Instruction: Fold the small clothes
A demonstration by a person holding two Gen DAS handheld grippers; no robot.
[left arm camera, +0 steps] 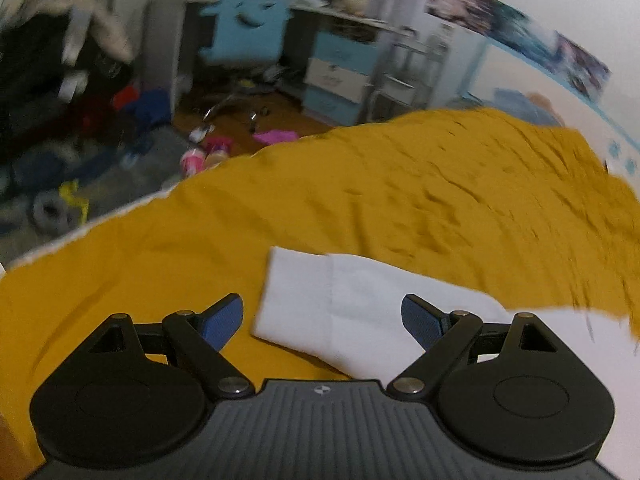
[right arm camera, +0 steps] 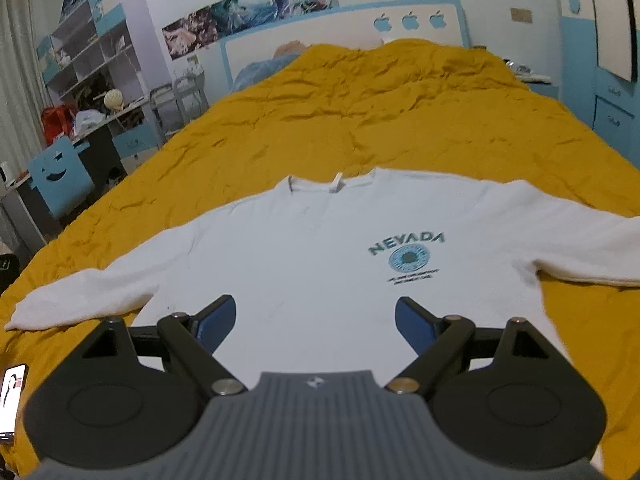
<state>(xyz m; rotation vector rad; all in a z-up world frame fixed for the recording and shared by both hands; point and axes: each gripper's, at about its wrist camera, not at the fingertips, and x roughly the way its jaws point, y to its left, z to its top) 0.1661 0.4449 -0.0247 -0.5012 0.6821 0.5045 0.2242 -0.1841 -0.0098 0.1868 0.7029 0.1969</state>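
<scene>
A white sweatshirt (right arm camera: 320, 256) lies flat, front up, on the yellow bedspread (right arm camera: 360, 112), collar toward 12 o'clock and sleeves spread toward 3 and 9. The right gripper (right arm camera: 315, 322) hovers over its hem, fingers spread wide and empty. The left gripper (left arm camera: 322, 320), also wide open and empty, faces a sleeve cuff (left arm camera: 304, 300).

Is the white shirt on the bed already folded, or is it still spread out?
Spread out: the white shirt lies flat on the yellow bedcover, both sleeves out sideways, print up.

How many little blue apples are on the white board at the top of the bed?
3. They sit in a row on the headboard behind the yellow bedspread: left apple, middle apple, right apple. Another apple is on the wardrobe, not the headboard.
</scene>
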